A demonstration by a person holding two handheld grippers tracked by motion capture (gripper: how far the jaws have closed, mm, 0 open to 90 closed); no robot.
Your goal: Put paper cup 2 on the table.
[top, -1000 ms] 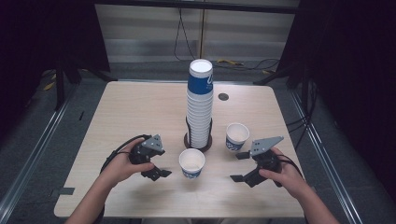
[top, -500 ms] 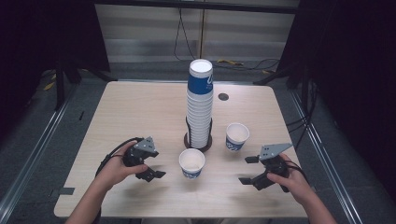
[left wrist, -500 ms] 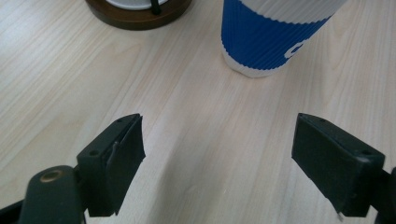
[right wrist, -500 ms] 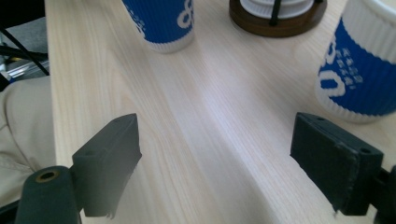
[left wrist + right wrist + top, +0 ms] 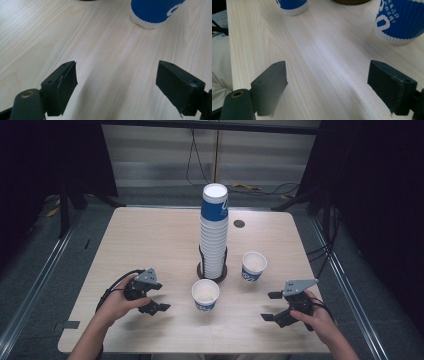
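Observation:
A tall stack of blue-and-white paper cups (image 5: 214, 232) stands in a dark holder (image 5: 200, 270) at the table's middle. One single cup (image 5: 205, 295) sits in front of the stack, and a second cup (image 5: 254, 266) stands to its right. My left gripper (image 5: 159, 297) rests low near the front left, open and empty, aimed at the nearer cup (image 5: 155, 12). My right gripper (image 5: 270, 306) is low at the front right, open and empty as well. In the right gripper view (image 5: 327, 75) the nearer cup (image 5: 292, 6) is at the upper left and the second cup (image 5: 399, 20) at the upper right.
The light wooden table (image 5: 150, 240) has a small dark round port (image 5: 239, 223) behind the stack. Cables lie on the floor beyond the far edge. The person's light trousers (image 5: 219, 70) show past the near table edge.
Both hands have drawn back toward the near edge and sunk lower, the left drifting left and the right drifting right. The cups have not moved.

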